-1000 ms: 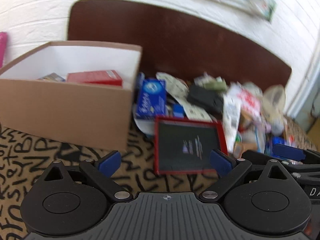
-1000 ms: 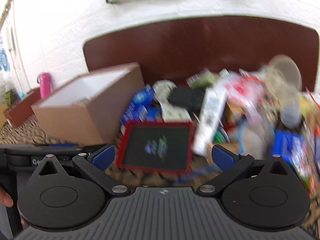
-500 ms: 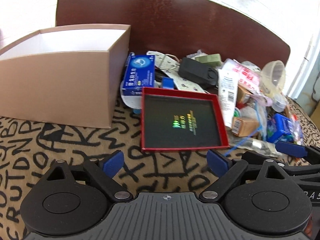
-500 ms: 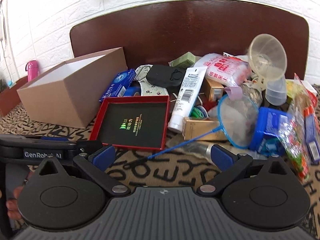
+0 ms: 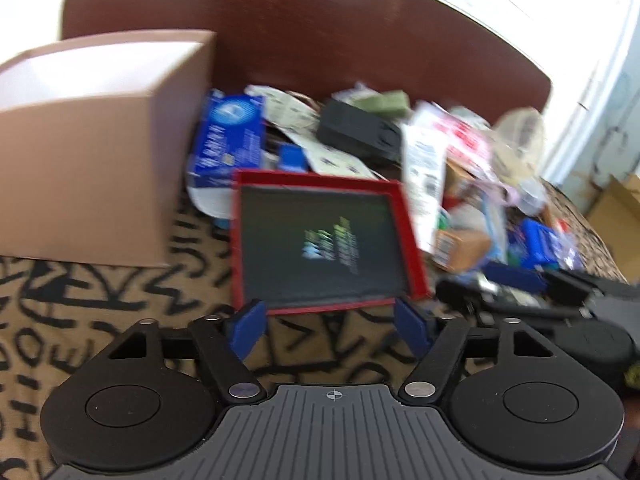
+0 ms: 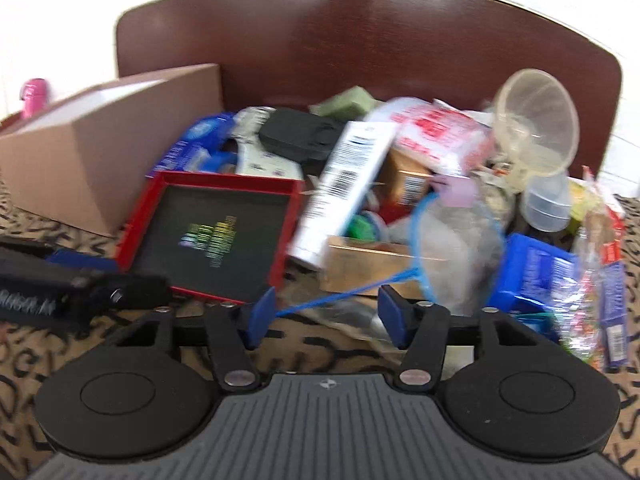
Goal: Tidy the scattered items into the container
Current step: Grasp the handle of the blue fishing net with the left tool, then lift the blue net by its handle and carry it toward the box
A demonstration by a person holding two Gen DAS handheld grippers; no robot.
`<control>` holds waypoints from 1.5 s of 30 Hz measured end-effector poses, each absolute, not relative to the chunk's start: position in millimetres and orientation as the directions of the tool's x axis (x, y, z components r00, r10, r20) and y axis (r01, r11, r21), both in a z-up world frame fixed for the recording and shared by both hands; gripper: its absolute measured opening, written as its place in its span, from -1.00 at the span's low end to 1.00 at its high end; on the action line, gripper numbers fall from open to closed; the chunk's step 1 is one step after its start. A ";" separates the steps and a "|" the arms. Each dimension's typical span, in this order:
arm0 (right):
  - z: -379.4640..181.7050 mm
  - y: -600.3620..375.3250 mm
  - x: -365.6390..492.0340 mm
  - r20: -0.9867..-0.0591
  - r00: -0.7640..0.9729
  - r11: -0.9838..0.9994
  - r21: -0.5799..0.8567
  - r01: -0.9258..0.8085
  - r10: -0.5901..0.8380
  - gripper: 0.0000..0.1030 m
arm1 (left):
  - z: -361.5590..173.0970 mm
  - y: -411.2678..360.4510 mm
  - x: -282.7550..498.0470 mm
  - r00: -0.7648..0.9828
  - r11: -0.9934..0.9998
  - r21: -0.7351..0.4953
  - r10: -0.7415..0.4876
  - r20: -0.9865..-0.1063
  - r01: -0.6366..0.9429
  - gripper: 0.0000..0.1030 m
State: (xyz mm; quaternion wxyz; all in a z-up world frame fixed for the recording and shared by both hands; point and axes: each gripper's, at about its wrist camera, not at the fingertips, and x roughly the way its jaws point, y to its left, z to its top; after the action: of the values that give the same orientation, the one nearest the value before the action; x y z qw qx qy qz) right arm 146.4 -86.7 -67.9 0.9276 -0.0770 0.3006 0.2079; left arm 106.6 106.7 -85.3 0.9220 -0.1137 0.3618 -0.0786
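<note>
- One brown cardboard box [image 5: 92, 152], open top, at left on the letter-print cloth [image 5: 80, 312]; one flat red-rimmed black tray [image 5: 320, 240] just beside it, near edge by the left gripper [image 5: 332, 326].
- Pile behind: approx. two blue cartons, one white tube [image 6: 344, 184], one clear funnel [image 6: 536, 120]; blurred.
- Both grippers' fingers closing, nothing between; right gripper [image 6: 326, 320] over a blue cord [image 6: 344, 294].
- Bare cloth only in front.
</note>
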 end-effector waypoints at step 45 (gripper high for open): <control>-56.6 -61.4 126.8 -0.644 0.467 0.766 0.313 -0.562 0.606 -0.68 | -97.3 83.0 55.4 0.608 0.916 -0.363 -0.386 -0.694 0.168 -0.67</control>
State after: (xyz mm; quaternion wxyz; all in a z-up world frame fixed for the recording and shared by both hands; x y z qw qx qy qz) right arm 126.8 -61.4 -56.6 0.8561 0.0284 0.3873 0.3410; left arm 55.4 83.0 -97.3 0.8869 -0.1317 0.4143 -0.1563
